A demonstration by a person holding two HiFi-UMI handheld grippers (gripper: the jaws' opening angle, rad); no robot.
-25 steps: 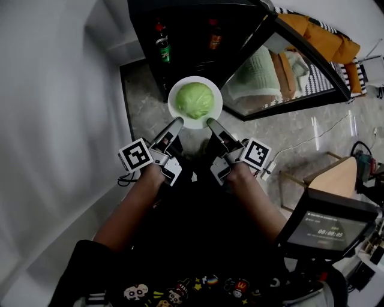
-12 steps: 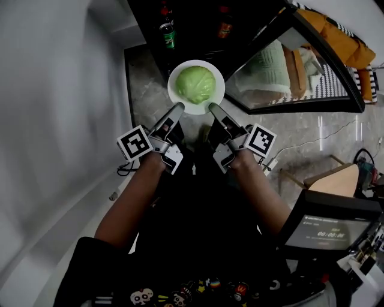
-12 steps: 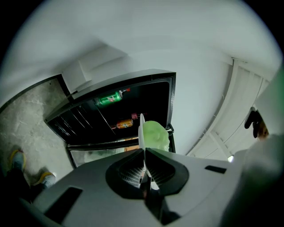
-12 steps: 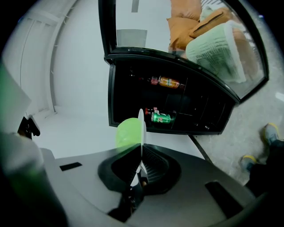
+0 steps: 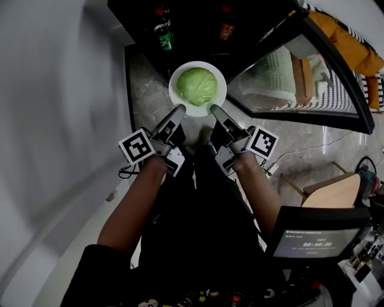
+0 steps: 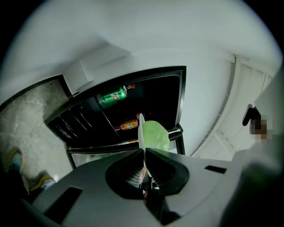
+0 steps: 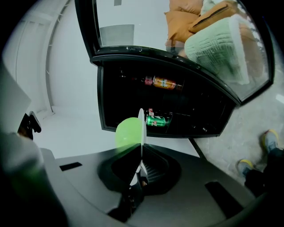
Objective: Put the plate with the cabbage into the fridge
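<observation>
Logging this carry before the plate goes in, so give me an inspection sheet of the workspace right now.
Surface: grey stone floor; the plate is carried above it.
Job's things: cabbage sits on the white plate, just in front of the open fridge.
Clutter: green can and bottle inside the fridge.
Grippers: left gripper and right gripper are each shut on the plate's near rim.
Cables: white cable on the floor at right.
Surroundings: glass fridge door open; screen at lower right.

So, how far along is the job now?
Done: the door of the fridge is open, and the left hand-held gripper and right hand-held gripper are each shut on the plate rim. In hand: the plate with the cabbage is held before the opening. Left: set it on a shelf and release.
</observation>
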